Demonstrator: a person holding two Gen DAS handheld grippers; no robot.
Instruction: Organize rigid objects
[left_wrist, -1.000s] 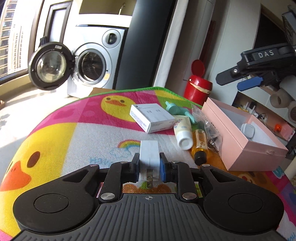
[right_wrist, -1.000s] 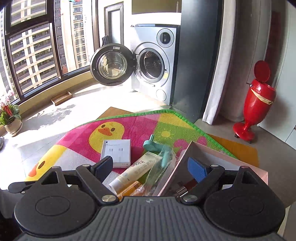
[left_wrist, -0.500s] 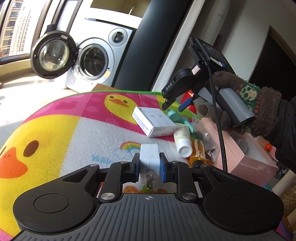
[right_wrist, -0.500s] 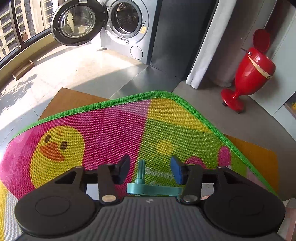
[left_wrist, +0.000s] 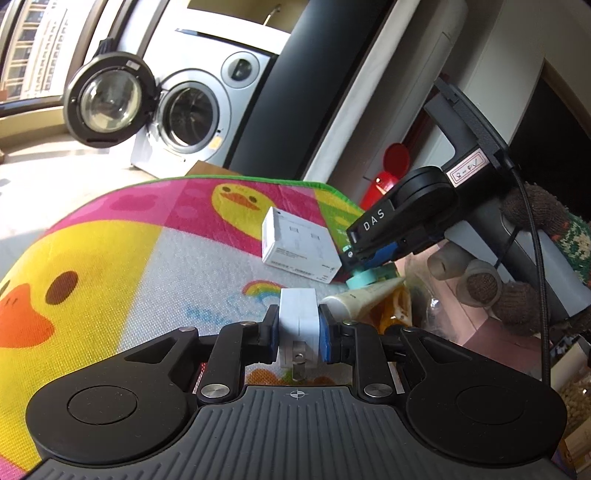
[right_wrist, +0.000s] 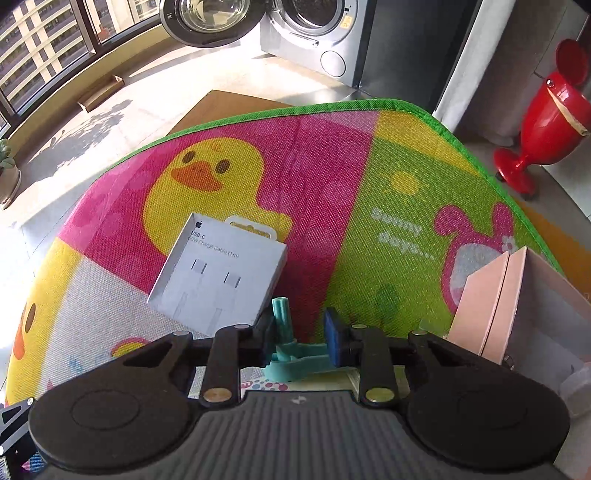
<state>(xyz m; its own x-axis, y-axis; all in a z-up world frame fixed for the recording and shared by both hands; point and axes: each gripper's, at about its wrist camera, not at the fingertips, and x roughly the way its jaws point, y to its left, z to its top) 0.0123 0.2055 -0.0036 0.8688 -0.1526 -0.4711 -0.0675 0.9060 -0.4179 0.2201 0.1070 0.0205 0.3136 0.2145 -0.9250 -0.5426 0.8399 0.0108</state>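
Left wrist view: the left hand-held gripper (left_wrist: 298, 334) is clamped on a white charger (left_wrist: 297, 325) above the duck mat (left_wrist: 110, 266), bare to the left. Right, a cable box (left_wrist: 299, 251), tube (left_wrist: 364, 297) and gloved hand (left_wrist: 517, 266) crowd together.

Right wrist view: the right hand-held gripper (right_wrist: 301, 341) is closed around a teal plastic piece (right_wrist: 291, 354), partly hidden. The pink box (right_wrist: 495, 306) is cut off right.
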